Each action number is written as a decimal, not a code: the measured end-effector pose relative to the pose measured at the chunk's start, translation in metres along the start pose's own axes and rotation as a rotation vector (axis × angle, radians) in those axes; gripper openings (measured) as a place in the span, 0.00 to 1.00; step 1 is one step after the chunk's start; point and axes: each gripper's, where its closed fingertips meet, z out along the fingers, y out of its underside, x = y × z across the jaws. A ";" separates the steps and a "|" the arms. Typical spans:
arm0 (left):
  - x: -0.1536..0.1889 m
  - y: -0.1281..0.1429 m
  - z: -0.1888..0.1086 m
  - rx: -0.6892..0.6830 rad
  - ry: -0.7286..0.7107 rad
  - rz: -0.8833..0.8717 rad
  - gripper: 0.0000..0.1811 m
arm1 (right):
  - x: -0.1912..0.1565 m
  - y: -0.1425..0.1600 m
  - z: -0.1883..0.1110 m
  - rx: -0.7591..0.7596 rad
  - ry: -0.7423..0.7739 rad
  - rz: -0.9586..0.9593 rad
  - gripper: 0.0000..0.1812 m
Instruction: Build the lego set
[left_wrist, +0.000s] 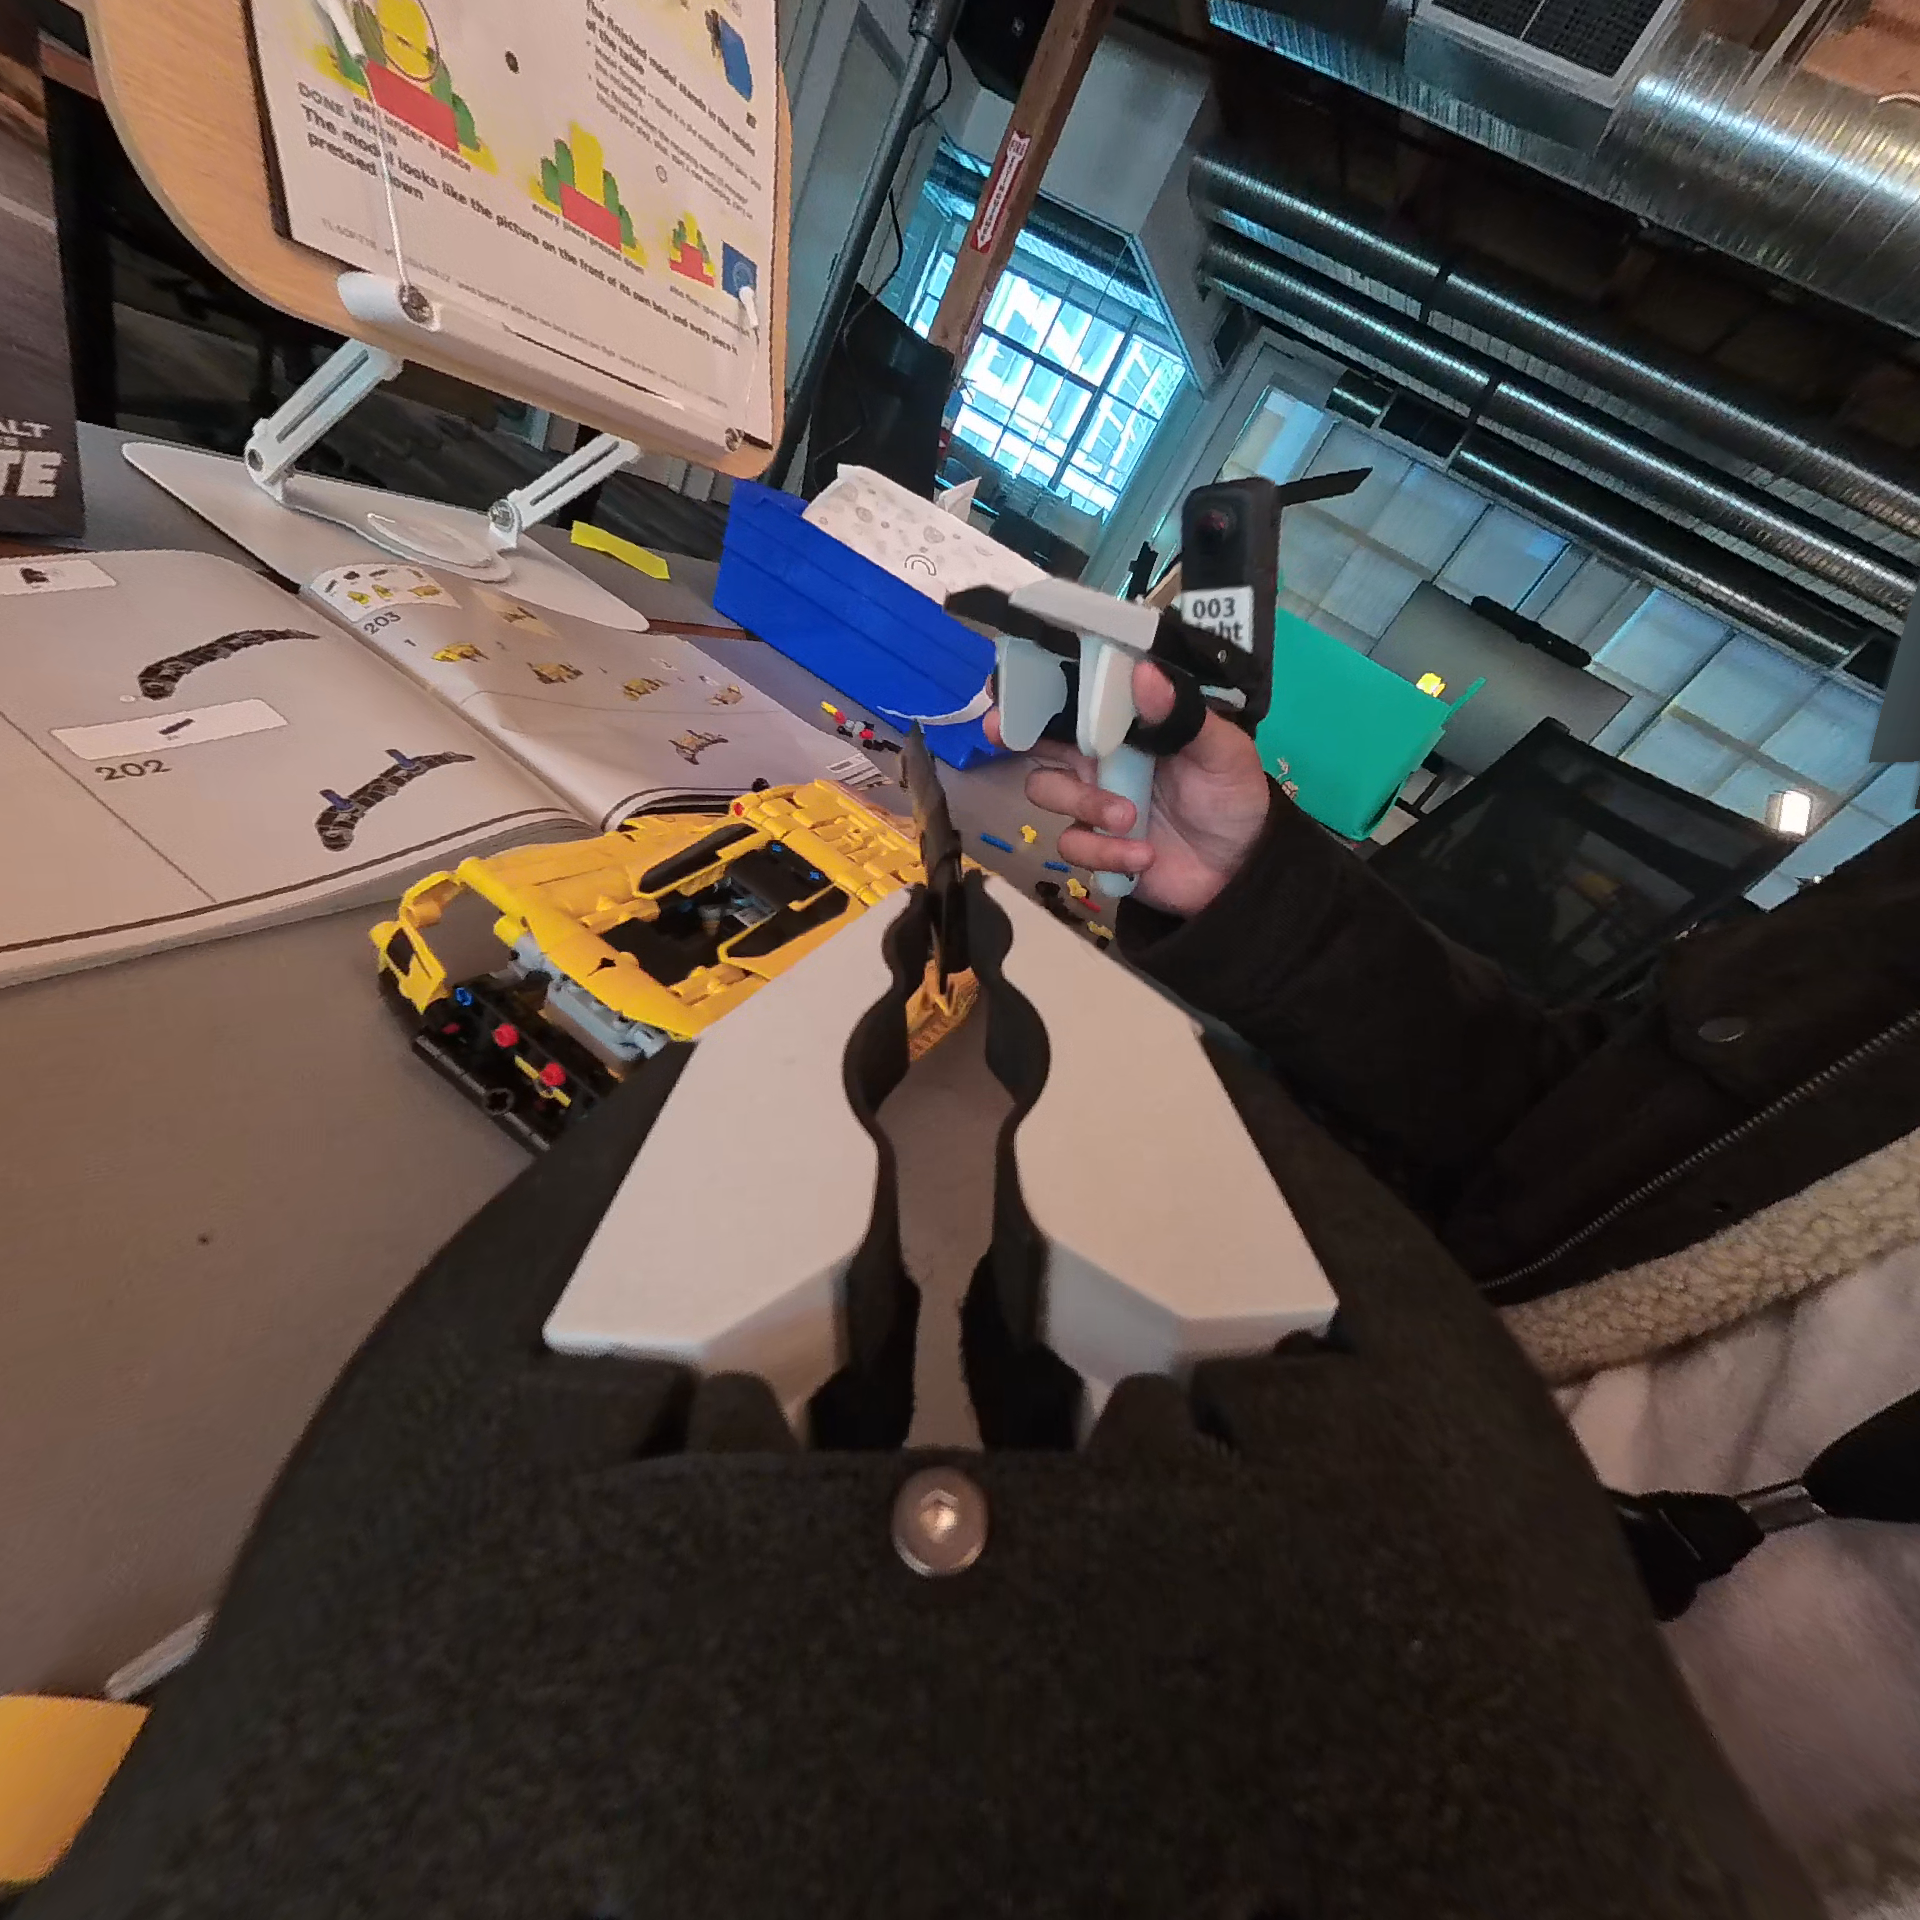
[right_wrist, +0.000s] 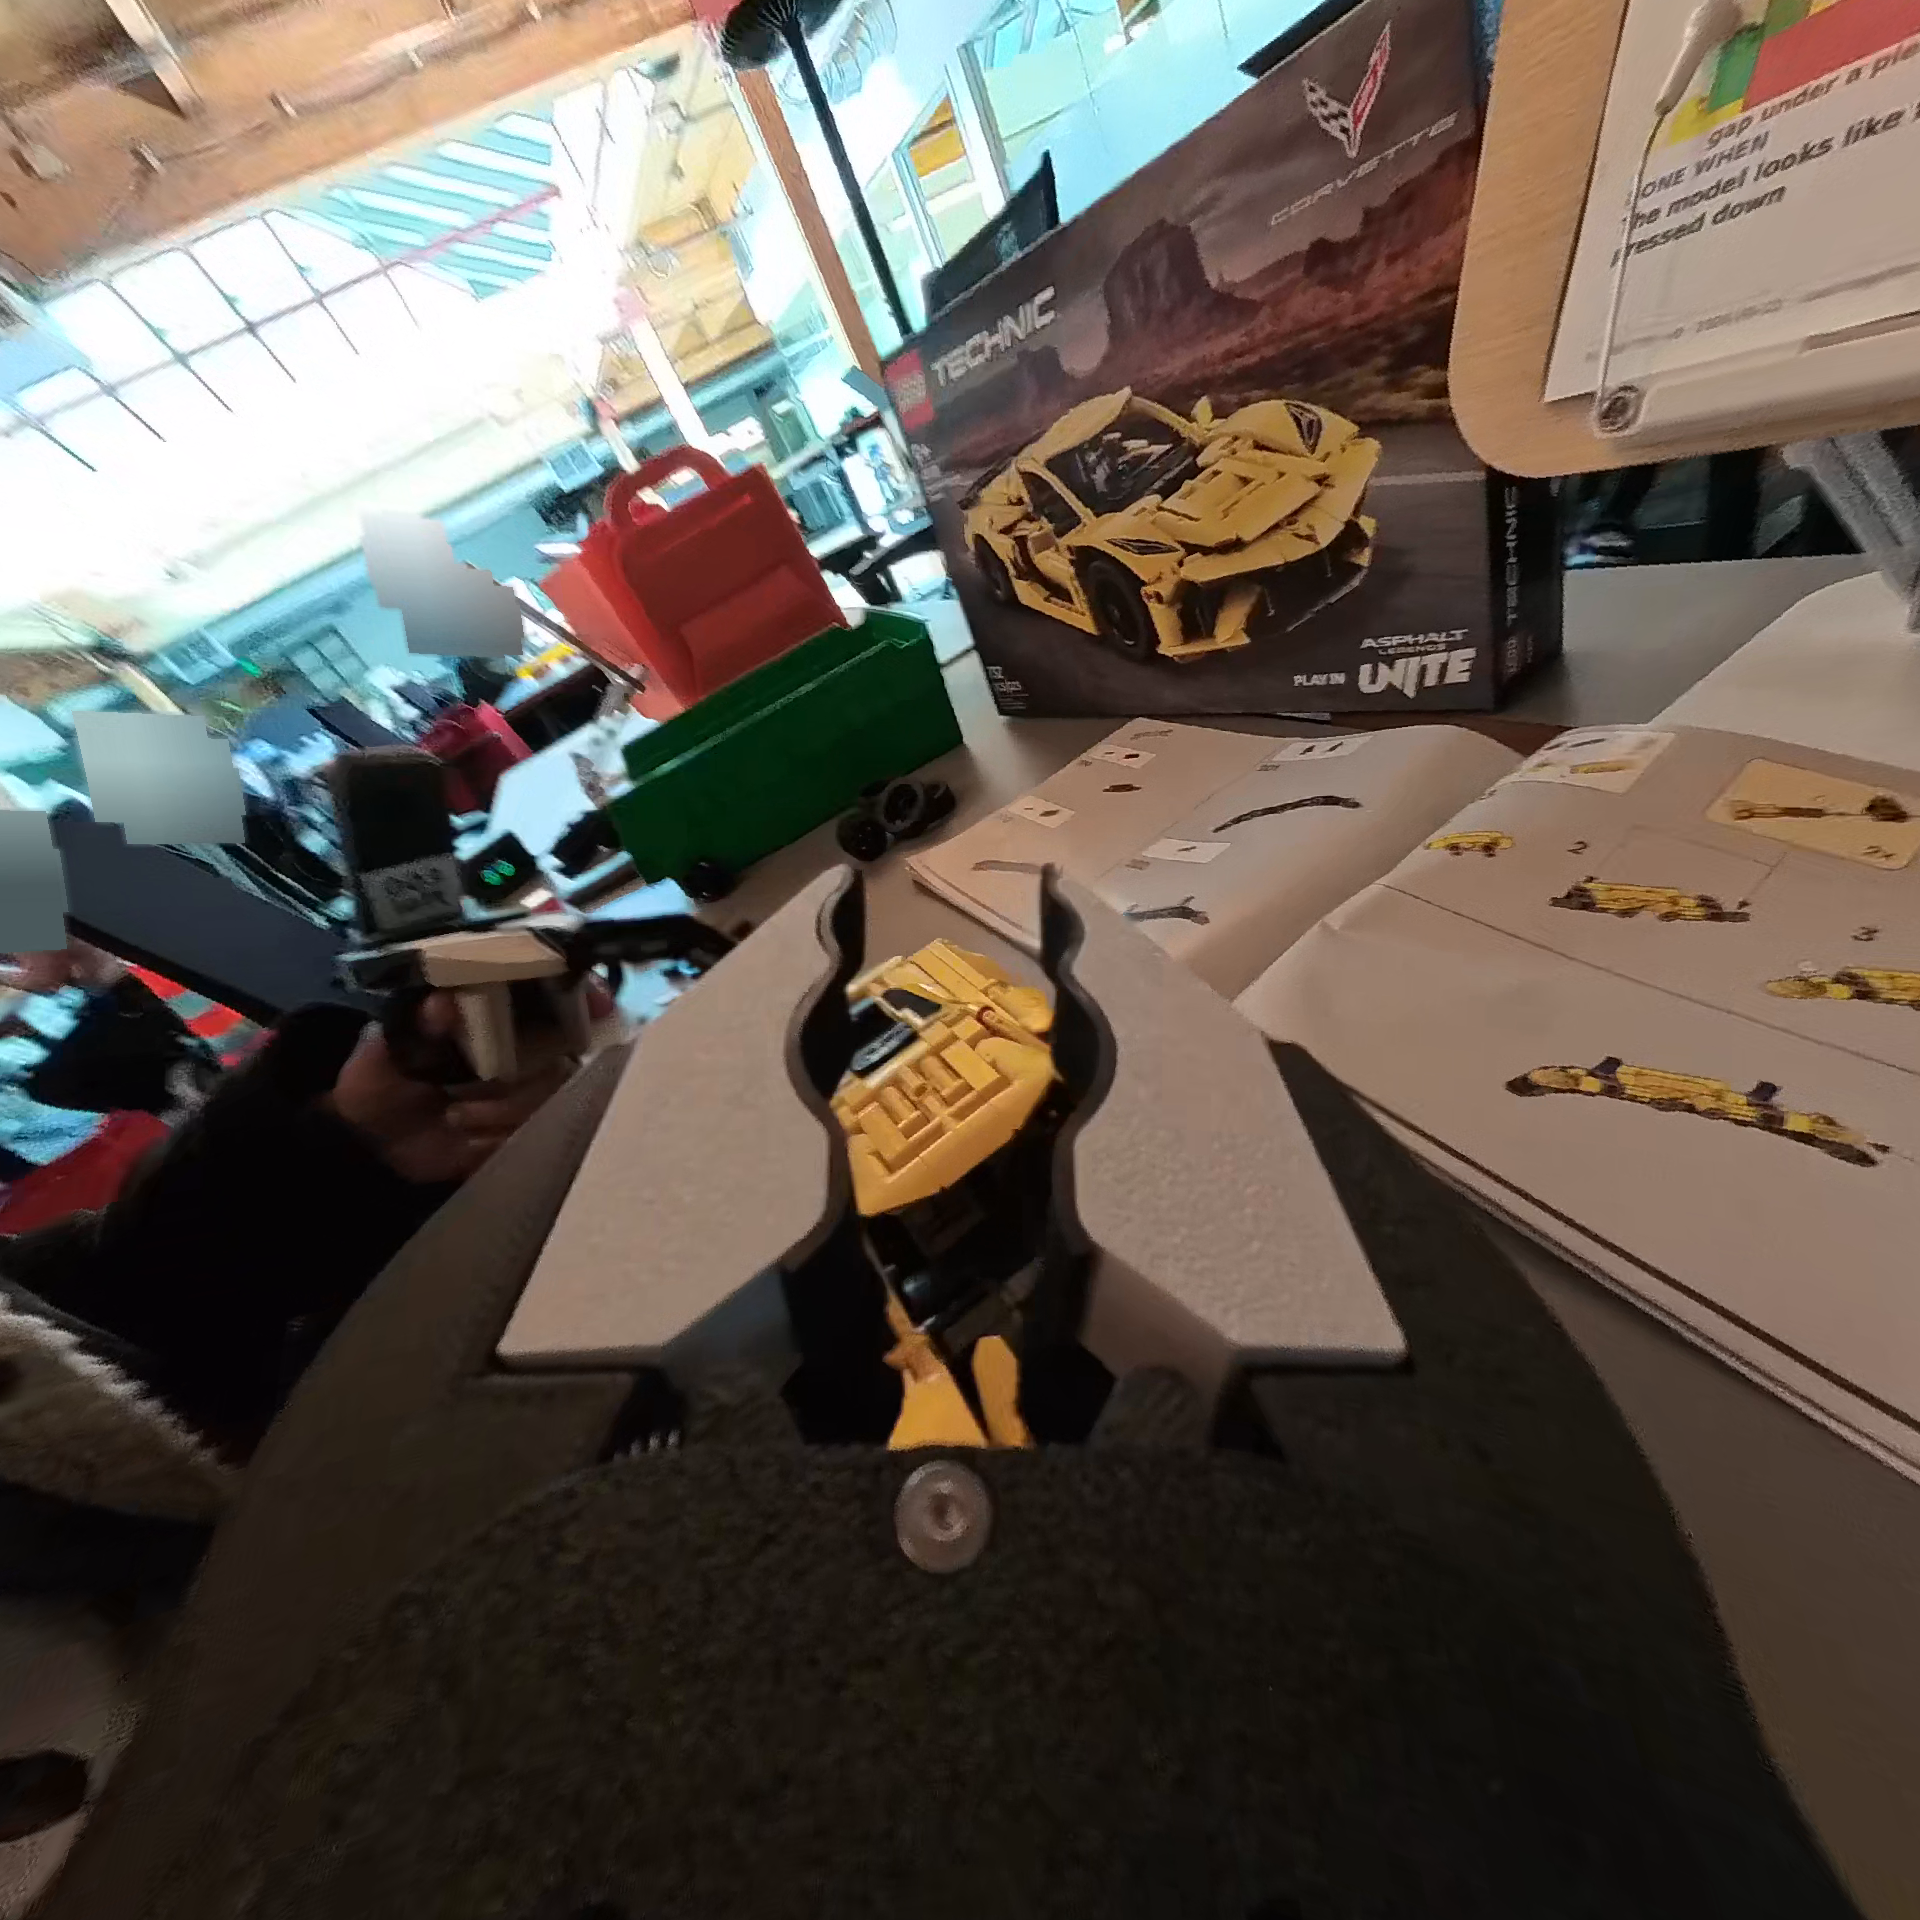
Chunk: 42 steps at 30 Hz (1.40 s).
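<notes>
A part-built yellow lego car (left_wrist: 665, 914) lies on the grey table (left_wrist: 208, 1195). My left gripper (left_wrist: 945, 894) is shut on a thin black lego piece (left_wrist: 930, 800) that sticks up past the fingertips, just over the car's right end. My right gripper (right_wrist: 951, 894) is open and empty, and the car (right_wrist: 935, 1091) shows below between its fingers. In the left wrist view the right gripper (left_wrist: 997, 608) is held in a hand above the table beyond the car. The left gripper (right_wrist: 644, 940) shows at the left of the right wrist view.
An open instruction booklet (left_wrist: 260, 748) (right_wrist: 1558, 987) lies beside the car. The set's box (right_wrist: 1226, 468) stands behind it. A stand with a printed sheet (left_wrist: 468, 208), a blue bin (left_wrist: 831, 613), a green bin (right_wrist: 790, 748), a red bin (right_wrist: 696, 582), black wheels (right_wrist: 894, 810) and small loose pieces (left_wrist: 1060, 873) surround them. The grippers' ends are close to 20 cm from one another.
</notes>
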 end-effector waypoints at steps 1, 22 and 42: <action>0.000 -0.003 0.000 0.020 0.004 -0.025 0.04 | 0.001 0.004 0.003 -0.026 0.036 -0.051 0.23; 0.024 -0.002 0.012 0.097 0.076 -0.332 0.03 | -0.084 0.057 0.055 -0.184 0.185 -0.701 0.51; -0.024 0.106 -0.109 -0.878 -0.126 0.530 0.14 | -0.114 0.100 0.049 -0.337 -0.181 -0.287 0.36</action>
